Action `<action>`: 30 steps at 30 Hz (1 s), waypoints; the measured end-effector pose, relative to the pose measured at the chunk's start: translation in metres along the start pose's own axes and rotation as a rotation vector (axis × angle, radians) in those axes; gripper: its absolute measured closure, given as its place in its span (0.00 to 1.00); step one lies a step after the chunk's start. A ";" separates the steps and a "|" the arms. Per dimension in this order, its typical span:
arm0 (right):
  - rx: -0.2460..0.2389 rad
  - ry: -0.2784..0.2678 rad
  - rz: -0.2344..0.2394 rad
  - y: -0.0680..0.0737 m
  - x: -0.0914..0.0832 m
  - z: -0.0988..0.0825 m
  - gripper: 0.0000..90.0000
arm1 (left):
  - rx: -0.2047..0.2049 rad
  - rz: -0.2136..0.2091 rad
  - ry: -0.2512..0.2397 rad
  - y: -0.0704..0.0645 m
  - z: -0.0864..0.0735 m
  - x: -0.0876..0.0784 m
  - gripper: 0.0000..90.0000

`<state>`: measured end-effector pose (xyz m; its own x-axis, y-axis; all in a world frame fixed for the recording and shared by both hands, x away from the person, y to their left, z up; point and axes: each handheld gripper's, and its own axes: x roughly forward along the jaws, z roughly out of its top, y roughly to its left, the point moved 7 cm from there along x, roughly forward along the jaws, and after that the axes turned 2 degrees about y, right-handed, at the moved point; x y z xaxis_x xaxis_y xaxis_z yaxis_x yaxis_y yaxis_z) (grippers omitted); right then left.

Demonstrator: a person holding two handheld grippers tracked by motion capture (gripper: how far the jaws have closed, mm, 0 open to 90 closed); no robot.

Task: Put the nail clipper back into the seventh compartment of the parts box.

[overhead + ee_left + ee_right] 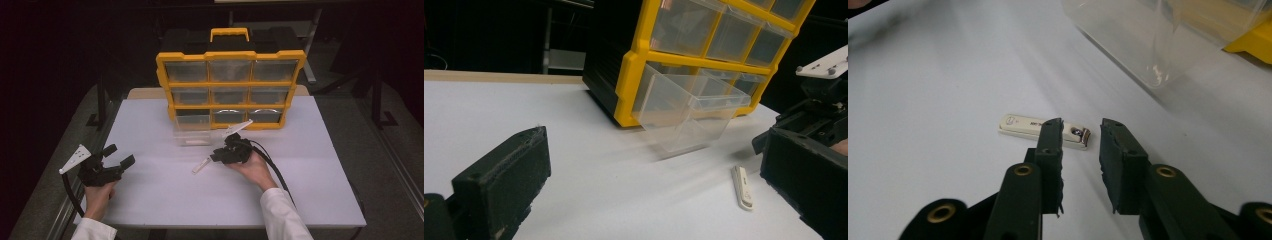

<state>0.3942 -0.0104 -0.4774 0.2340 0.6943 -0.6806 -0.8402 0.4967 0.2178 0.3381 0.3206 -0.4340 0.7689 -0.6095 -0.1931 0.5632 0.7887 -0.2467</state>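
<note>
Near the bench's middle, your right tool [1080, 131] stands narrowed, gripping nothing; centre both jaws over the white stick [1043, 129] before squeezing. Left tool [118, 155] waits wide.

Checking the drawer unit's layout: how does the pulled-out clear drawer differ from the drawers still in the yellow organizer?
The pulled-out clear drawer juts forward from the bottom-left slot onto the table; the other drawers sit flush in the yellow organizer. Its open top is exposed; theirs are hidden behind the frame. All are clear plastic.
</note>
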 end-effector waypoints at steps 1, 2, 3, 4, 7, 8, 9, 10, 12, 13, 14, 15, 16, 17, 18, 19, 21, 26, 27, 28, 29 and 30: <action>-0.001 -0.002 0.000 0.000 0.001 0.000 0.80 | 0.001 0.000 0.000 0.000 0.000 0.000 0.00; -0.002 -0.003 0.001 -0.001 0.002 0.000 0.81 | 0.000 -0.001 0.000 0.000 0.000 0.000 0.00; -0.002 -0.003 0.001 -0.001 0.002 0.000 0.81 | 0.000 -0.001 0.000 0.000 0.000 0.000 0.00; -0.006 -0.003 0.000 -0.001 0.003 0.000 0.83 | 0.002 -0.002 0.000 0.000 0.000 0.000 0.00; -0.021 0.003 -0.011 -0.002 0.009 0.002 0.90 | 0.001 -0.003 0.001 0.000 0.000 0.000 0.00; -0.027 0.006 -0.017 -0.003 0.010 0.002 0.92 | 0.003 -0.003 0.001 0.000 0.000 0.000 0.00; -0.032 0.007 -0.024 -0.004 0.012 0.003 0.94 | 0.003 -0.003 0.000 0.000 0.000 0.000 0.00; -0.036 0.006 -0.028 -0.004 0.013 0.004 0.95 | 0.003 -0.003 0.000 0.000 0.000 0.000 0.00; -0.047 0.009 -0.036 -0.005 0.016 0.006 0.98 | 0.000 -0.003 -0.003 0.000 0.000 -0.001 0.00; -0.051 0.011 -0.039 -0.005 0.017 0.006 0.98 | 0.000 -0.003 -0.002 0.000 0.000 -0.001 0.00; -0.056 0.014 -0.040 -0.006 0.019 0.006 0.99 | 0.000 -0.003 -0.002 0.000 0.000 -0.001 0.00; -0.056 0.016 -0.042 -0.006 0.021 0.007 0.99 | 0.000 -0.004 -0.002 0.001 0.000 -0.001 0.00; -0.057 0.019 -0.045 -0.006 0.022 0.007 0.99 | -0.001 -0.004 -0.002 0.001 0.000 -0.001 0.00; -0.052 0.022 -0.046 -0.007 0.024 0.007 0.99 | -0.002 -0.005 -0.001 0.001 0.000 -0.001 0.00; -0.054 0.022 -0.045 -0.007 0.025 0.007 0.99 | -0.001 -0.005 0.000 0.001 0.000 -0.001 0.00; -0.053 0.023 -0.048 -0.008 0.026 0.008 0.99 | 0.001 -0.005 0.000 0.001 0.000 -0.001 0.00; -0.052 0.022 -0.052 -0.009 0.028 0.009 0.99 | -0.001 -0.007 0.001 0.001 0.000 -0.001 0.00; -0.040 0.025 -0.046 -0.012 0.033 0.008 0.99 | -0.003 -0.005 -0.002 0.002 0.000 -0.002 0.00; -0.039 0.029 -0.043 -0.013 0.034 0.008 0.99 | -0.002 -0.006 0.000 0.002 0.000 -0.002 0.00; -0.040 0.036 -0.045 -0.014 0.036 0.007 0.99 | -0.002 -0.005 0.000 0.002 0.000 -0.002 0.00; -0.041 0.039 -0.043 -0.015 0.037 0.006 0.99 | -0.003 -0.005 -0.001 0.002 -0.001 -0.002 0.00; -0.039 0.041 -0.039 -0.016 0.038 0.006 0.99 | -0.005 -0.005 -0.002 0.002 0.000 -0.002 0.00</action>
<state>0.4191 0.0112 -0.5021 0.2473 0.6527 -0.7161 -0.8493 0.5018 0.1640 0.3377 0.3235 -0.4346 0.7667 -0.6134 -0.1895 0.5658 0.7851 -0.2522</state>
